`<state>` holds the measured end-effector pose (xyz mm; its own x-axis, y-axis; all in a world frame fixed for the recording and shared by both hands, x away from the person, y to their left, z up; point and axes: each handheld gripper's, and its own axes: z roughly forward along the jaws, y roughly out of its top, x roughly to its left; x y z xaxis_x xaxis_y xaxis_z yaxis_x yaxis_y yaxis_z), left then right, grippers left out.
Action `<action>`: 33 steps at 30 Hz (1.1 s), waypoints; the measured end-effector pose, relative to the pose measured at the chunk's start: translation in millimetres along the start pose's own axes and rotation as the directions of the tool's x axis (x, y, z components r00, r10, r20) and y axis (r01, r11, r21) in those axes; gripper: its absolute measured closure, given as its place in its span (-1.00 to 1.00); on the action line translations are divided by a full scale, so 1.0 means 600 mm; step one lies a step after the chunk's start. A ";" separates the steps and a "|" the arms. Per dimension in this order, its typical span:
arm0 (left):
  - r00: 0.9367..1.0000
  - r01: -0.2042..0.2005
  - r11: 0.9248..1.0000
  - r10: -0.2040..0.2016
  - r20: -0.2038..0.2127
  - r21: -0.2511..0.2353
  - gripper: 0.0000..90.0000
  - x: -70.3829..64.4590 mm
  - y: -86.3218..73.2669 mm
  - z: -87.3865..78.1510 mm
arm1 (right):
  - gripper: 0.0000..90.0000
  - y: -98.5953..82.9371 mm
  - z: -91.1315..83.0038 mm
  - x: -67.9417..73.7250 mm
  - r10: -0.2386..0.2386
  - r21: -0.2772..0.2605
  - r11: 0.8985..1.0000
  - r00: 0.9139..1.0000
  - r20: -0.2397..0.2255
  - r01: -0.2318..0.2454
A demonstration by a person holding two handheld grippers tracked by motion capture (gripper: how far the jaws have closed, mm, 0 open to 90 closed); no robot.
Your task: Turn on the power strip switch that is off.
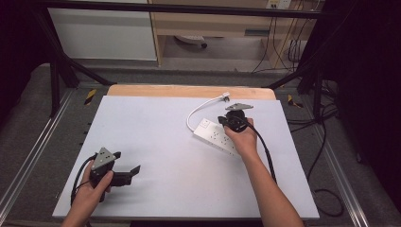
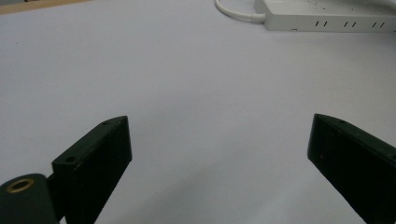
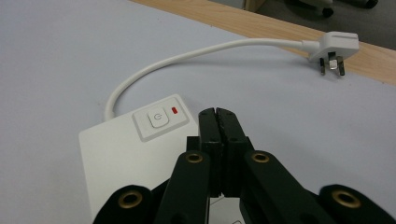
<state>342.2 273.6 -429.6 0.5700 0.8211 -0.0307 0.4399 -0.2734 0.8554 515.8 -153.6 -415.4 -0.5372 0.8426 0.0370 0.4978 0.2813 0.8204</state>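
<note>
White table (image 1: 156,142) wide and bare, power strip (image 1: 218,137) lying right of centre with the right gripper (image 3: 218,113) over its switch end — jaws pressed together, nothing pinched, tips just beside the power button (image 3: 158,118). Looks like a button press coming, so come straight down w/ the closed tips, centred, gentle enough that the strip doesn't skid. Left gripper (image 1: 128,171) rests well apart near the front edge, jaws spread, empty. Cord (image 3: 187,58) loops back to the plug (image 3: 334,49) — off to the side, nothing blocking.
</note>
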 end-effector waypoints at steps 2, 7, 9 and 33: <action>1.000 -0.003 1.000 0.003 -0.001 0.002 -0.85 0.000 0.000 0.000 | 1.00 -0.001 0.003 -0.001 0.002 0.005 1.000 1.000 0.002 -0.002; 1.000 -0.002 1.000 0.002 0.000 0.001 -0.85 -0.001 0.000 0.001 | 1.00 -0.005 0.007 -0.003 0.012 0.010 1.000 1.000 0.004 -0.012; 1.000 -0.003 1.000 0.003 0.000 0.002 -0.85 -0.001 0.000 0.001 | 1.00 -0.006 0.009 -0.003 0.015 0.011 1.000 1.000 0.001 -0.015; 1.000 -0.017 1.000 0.017 0.001 0.013 -0.85 -0.002 -0.001 0.002 | 1.00 -0.013 0.016 0.004 0.024 0.025 0.999 1.000 -0.013 -0.023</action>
<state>342.1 272.3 -430.5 0.5782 0.8157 -0.0172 0.4391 -0.2934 0.8492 517.3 -149.5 -427.0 -0.5341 0.8430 0.0640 0.5273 0.2730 0.8046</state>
